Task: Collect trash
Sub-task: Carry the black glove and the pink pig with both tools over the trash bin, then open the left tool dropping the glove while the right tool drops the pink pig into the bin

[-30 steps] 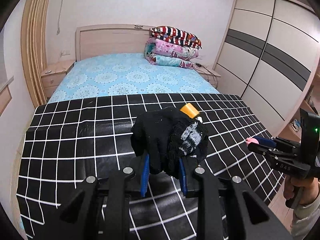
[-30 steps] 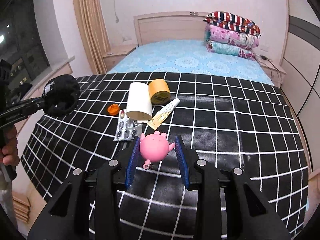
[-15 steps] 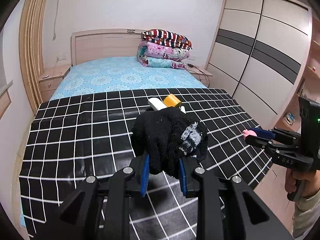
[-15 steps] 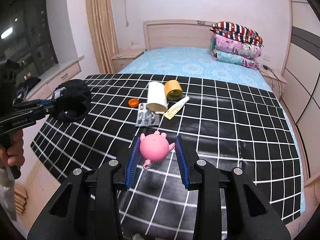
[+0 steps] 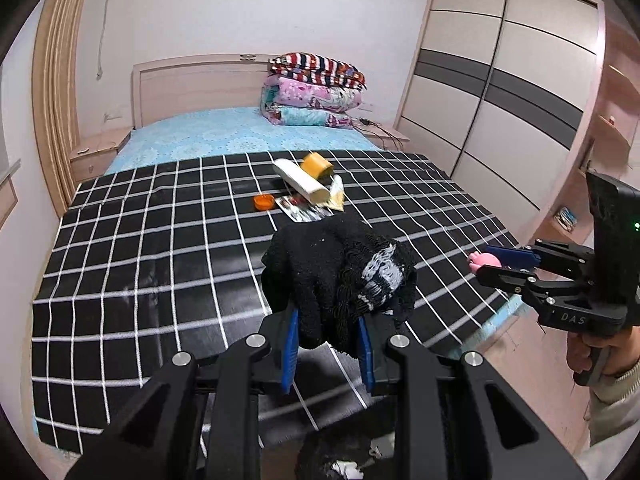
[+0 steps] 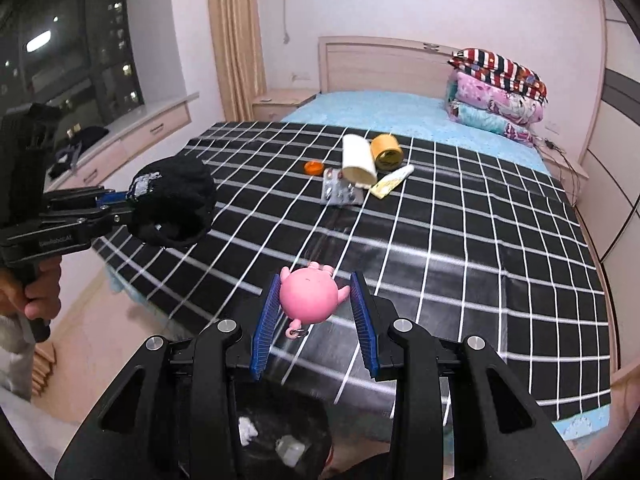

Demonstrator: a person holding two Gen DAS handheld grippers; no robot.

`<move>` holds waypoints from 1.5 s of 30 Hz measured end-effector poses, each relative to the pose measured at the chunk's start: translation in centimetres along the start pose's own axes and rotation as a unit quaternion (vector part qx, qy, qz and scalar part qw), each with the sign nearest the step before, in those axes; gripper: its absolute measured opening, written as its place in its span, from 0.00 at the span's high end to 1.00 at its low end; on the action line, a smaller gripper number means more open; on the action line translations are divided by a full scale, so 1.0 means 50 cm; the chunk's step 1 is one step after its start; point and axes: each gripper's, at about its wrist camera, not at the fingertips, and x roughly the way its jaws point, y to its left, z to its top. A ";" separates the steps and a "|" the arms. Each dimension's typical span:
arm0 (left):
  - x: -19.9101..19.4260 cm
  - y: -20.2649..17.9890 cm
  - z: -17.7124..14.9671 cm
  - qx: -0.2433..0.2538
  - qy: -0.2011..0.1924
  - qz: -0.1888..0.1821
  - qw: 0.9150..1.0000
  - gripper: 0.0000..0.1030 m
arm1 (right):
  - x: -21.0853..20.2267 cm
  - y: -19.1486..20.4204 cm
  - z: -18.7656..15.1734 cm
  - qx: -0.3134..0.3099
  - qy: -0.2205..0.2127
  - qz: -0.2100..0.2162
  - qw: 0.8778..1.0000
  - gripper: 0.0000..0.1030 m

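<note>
Bed cover [image 5: 160, 264] | bin [image 6: 280, 440]: white scraps | left tool [image 5: 326, 344] grips black glove [image 5: 336, 276] | right tool [image 6: 316, 316] grips pink toy [image 6: 307, 295]

Black sock [image 5: 336, 276] and pink toy [image 6: 308, 296], each clamped aloft.

Home bedroom, bed [image 5: 240, 136], folded quilts [image 5: 316, 96], sliding wardrobe [image 5: 500, 92]

Fuzzy knit black glove [image 5: 336, 276], glossy pink plastic toy [image 6: 307, 296], sheeny checked cloth [image 5: 160, 248]
</note>
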 end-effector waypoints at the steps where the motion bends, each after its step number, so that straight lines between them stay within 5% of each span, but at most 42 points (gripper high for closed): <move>1: -0.001 -0.007 -0.013 0.005 0.003 -0.004 1.000 0.77 | -0.003 0.005 -0.010 0.000 0.002 0.003 1.000 0.65; 23: 0.037 -0.067 -0.234 0.034 0.114 -0.073 0.990 0.77 | 0.027 0.051 -0.243 0.020 0.094 0.051 0.994 0.65; 45: 0.185 -0.077 -0.443 0.032 0.272 -0.057 0.960 0.77 | 0.192 0.087 -0.438 0.047 0.247 0.075 0.965 0.65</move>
